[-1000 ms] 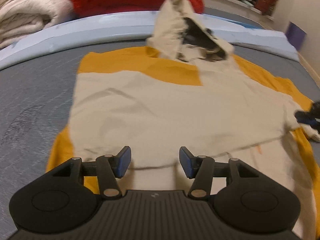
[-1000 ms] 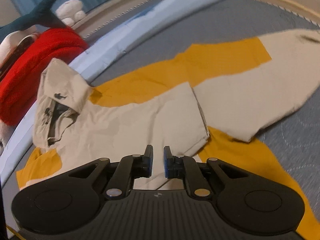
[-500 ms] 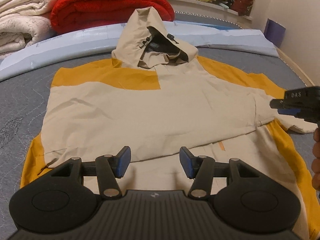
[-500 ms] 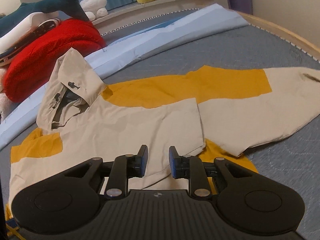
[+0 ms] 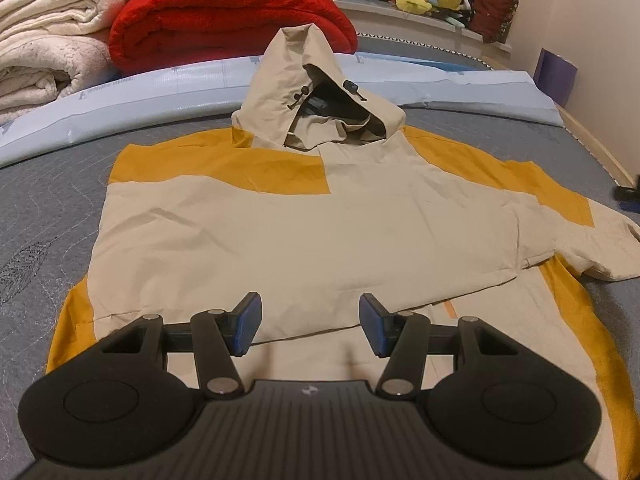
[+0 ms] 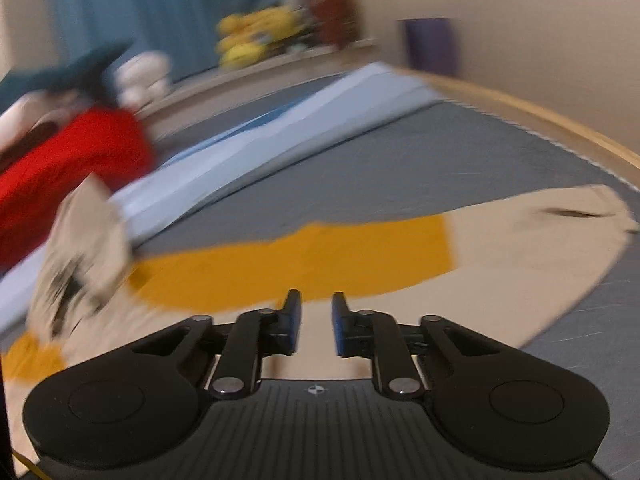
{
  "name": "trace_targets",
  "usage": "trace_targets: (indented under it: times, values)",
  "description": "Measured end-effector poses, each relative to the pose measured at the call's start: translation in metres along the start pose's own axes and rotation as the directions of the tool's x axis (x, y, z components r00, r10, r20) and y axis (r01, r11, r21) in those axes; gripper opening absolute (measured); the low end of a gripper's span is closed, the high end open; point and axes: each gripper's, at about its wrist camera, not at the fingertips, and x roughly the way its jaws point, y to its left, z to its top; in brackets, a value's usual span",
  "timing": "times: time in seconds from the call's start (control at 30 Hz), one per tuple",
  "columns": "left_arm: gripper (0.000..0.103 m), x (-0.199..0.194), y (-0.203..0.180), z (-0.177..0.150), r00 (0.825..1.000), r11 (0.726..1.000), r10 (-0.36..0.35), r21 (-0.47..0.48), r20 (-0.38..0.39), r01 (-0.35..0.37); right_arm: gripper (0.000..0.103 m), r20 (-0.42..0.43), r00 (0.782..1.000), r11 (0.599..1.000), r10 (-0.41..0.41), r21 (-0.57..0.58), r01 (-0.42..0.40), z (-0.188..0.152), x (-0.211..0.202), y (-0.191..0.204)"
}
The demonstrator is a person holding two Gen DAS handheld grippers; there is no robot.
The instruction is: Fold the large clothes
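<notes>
Left gripper (image 5: 310, 324) wide open, empty, above the jacket (image 5: 304, 236) lying flat on the bed (image 5: 40, 216). Your right gripper (image 6: 314, 322) part open, holds nothing, over the unfolded sleeve (image 6: 540, 264) at 2 o'clock. Risks: thin fabric slips, folded sleeve drags loose. Hood (image 5: 316, 92) bunched at 12; red blanket (image 5: 224, 16) behind, not in the way.

Both tools look the same. The left gripper (image 5: 310, 324) is black, with a ribbed plate in the middle and a small round mark on it. A big round bump sits on each side. Thin black bars with shiny silver screws lead out to two fingers (image 5: 246, 322) with blue pads. The right gripper (image 6: 316, 322) has the same black body, silver screws and blue pads.
</notes>
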Motion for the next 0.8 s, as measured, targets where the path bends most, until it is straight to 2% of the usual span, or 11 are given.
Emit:
trace_targets:
  times: [0.13, 0.27, 0.37, 0.5, 0.57, 0.63, 0.73, 0.8]
  values:
    - [0.06, 0.003, 0.001, 0.0, 1.0, 1.0, 0.002, -0.004, -0.008, -0.002, 0.015, 0.022, 0.998, 0.993, -0.067, 0.098, 0.065, 0.014, 0.001, -0.055]
    - [0.06, 0.004, 0.0, -0.001, 1.0, 1.0, 0.0, 0.005, -0.013, 0.0, 0.016, 0.043, 0.995, 0.986, -0.086, 0.149, 0.079, 0.015, 0.007, -0.111]
    - [0.06, 0.005, -0.001, -0.002, 1.0, 1.0, -0.001, 0.013, -0.016, 0.002, 0.016, 0.022, 0.995, 0.966, -0.096, 0.244, 0.088, 0.012, 0.016, -0.162]
    - [0.061, 0.006, -0.005, -0.004, 1.0, 1.0, 0.011, 0.024, -0.009, -0.011, 0.017, -0.011, 0.991, 0.93, -0.13, 0.346, 0.126, 0.002, 0.03, -0.221]
    - [0.061, 0.005, -0.009, -0.005, 1.0, 0.999, 0.016, 0.032, 0.002, -0.016, 0.022, -0.033, 0.986, 0.904, -0.161, 0.396, 0.161, -0.006, 0.039, -0.245]
    - [0.061, 0.004, -0.012, -0.006, 1.0, 0.999, 0.009, 0.037, 0.011, -0.01, 0.023, -0.048, 0.982, 0.868, -0.181, 0.461, 0.182, -0.017, 0.048, -0.265]
    - [0.061, 0.003, -0.019, -0.008, 1.0, 0.999, -0.005, 0.051, 0.017, 0.004, 0.024, -0.05, 0.987, 0.823, -0.152, 0.546, 0.155, -0.027, 0.063, -0.284]
    - [0.061, 0.004, -0.022, -0.009, 1.0, 0.998, -0.004, 0.061, 0.022, 0.003, 0.024, -0.01, 0.99, 0.813, -0.14, 0.57, 0.121, -0.028, 0.07, -0.292]
